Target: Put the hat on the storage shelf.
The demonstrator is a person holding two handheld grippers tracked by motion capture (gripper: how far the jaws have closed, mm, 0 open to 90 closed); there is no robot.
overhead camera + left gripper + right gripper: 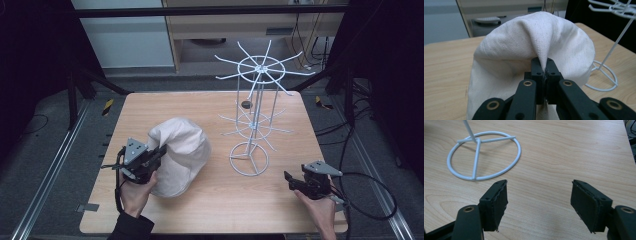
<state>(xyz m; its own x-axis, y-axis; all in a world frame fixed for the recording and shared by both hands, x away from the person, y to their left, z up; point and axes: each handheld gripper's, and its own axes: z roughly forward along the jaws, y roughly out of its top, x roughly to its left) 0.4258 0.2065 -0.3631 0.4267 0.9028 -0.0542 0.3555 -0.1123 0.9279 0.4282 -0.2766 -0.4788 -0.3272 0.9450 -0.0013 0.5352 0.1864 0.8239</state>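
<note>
A cream cloth hat (181, 152) lies on the left half of the wooden table (210, 107). My left gripper (161, 150) is shut on a pinched fold of that hat (534, 45); the jaws press together with the fabric ridge rising between them at the left gripper (545, 68). A white wire display stand (256, 107) with radiating hooks stands right of centre, and its ring base (484, 157) lies ahead of my right gripper (539, 202). The right gripper (292, 181) stands open near the table's front right corner, with nothing between its pads.
A small dark round object (246, 104) sits on the table behind the stand. Black frame struts and cables run along the floor on both sides. Bare wood lies between the hat and the stand base.
</note>
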